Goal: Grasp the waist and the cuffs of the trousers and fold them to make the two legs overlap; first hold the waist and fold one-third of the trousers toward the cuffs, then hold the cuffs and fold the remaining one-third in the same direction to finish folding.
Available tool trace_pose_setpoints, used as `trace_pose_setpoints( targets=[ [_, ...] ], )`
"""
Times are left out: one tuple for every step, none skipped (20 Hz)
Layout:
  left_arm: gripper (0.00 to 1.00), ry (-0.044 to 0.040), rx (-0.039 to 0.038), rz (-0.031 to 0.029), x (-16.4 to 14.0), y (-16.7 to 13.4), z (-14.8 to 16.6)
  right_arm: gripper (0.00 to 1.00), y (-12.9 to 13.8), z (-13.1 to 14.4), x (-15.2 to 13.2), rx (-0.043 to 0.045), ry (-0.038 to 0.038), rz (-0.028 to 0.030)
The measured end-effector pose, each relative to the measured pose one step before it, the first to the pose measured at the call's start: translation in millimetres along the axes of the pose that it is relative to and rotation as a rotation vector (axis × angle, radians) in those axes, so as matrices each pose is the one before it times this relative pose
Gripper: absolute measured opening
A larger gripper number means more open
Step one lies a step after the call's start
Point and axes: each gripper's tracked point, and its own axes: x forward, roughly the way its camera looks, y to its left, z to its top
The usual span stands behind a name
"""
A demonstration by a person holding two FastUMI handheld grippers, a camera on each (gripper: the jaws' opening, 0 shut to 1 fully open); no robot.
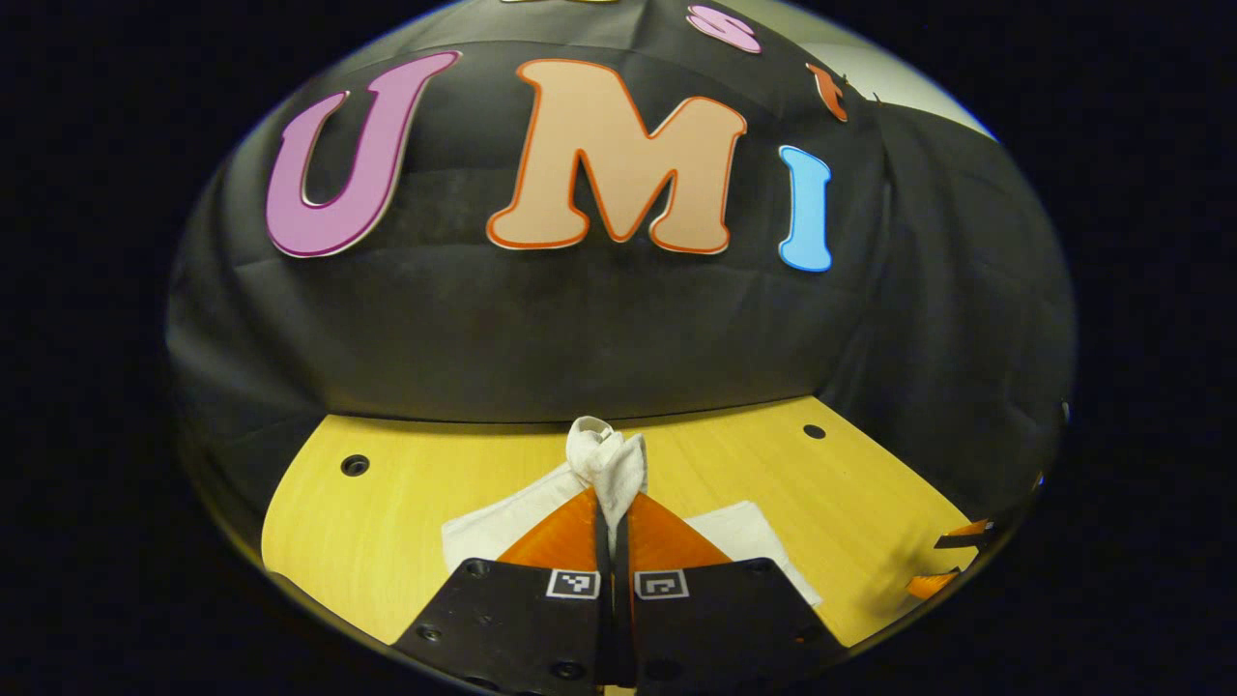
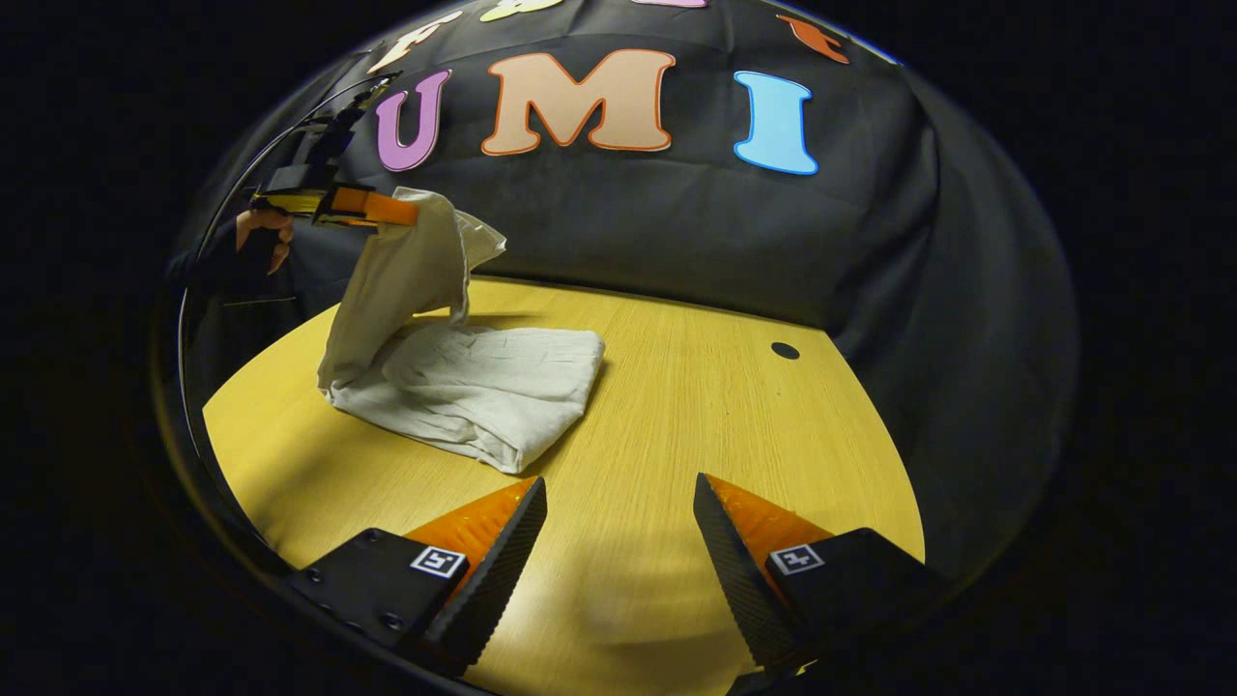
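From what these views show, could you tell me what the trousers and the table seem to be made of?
The trousers look like soft, matte woven cloth, perhaps cotton: they crease and drape limply from the left gripper. The table looks like smooth wood or wood-grain laminate: fine straight grain, slight sheen.

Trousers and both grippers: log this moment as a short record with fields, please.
trousers: pale cloth, mostly folded flat on the table, one end lifted
lifted end: pinched in the left gripper, held above the folded part
left gripper: shut on the trousers, cloth bunched past its fingertips
right gripper: open, holding nothing, over bare table beside the trousers
table: yellow wood-grain top with small dark holes
stage: final fold not yet laid down
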Motion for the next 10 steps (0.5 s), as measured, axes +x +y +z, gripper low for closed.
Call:
trace_pose_setpoints(
  targets=[
    [0.00, 0.00598, 0.00385, -0.01611, 5.94, -12.93, -1.82, 0.98, -2.88, -0.71, -0.72, 0.00320, -0.00083, -0.00093],
    [0.00, 0.00957, 0.00523, -0.01357, 4.47, -10.33, -2.19, 0.98, -4.09, -2.14, -0.40, 0.00200, 0.00133, -0.00134],
    [0.00, 0.00977, 0.00381, -0.01438, 3.00, -10.78, -5.18, 0.98, -2.81, -1.18, -0.82, 0.00156, 0.00199, -0.00067],
    [0.00, 0.01104, 0.00144, -0.01469, 3.20, -10.61, -4.02, 0.98, -2.06, -1.35, -0.40, 0.00214, 0.00137, -0.00042],
    [0.00, 0.01107, 0.00073, -0.01382, -3.12, -9.59, -14.67, 0.98, -2.80, -1.49, -0.09, 0.00252, 0.00198, -0.00061],
    [0.00, 0.00916, 0.00046, -0.01389, 2.36, -9.00, -5.06, 0.98, -1.44, -1.76, -0.07, 0.00232, 0.00128, 0.00035],
    [0.00, 0.00718, 0.00409, -0.00936, 2.04, -9.42, -8.14, 0.98, -1.45, 0.03, -0.09, 0.00134, 0.00095, 0.00034],
    [0.00, 0.01080, 0.00747, -0.00369, 2.11, -7.13, -8.61, 0.98, -1.66, -1.28, 0.28, 0.00072, 0.00038, 0.00133],
    [0.00, 0.01596, 0.00719, -0.00344, 1.85, -6.68, -10.97, 0.98, -2.52, -0.29, -0.17, -0.00050, 0.00040, 0.00063],
    [0.00, 0.01778, 0.00668, -0.00154, 1.09, -5.81, -11.11, 0.98, -0.04, -1.31, 0.31, -0.00078, 0.00059, 0.00206]
  ],
)
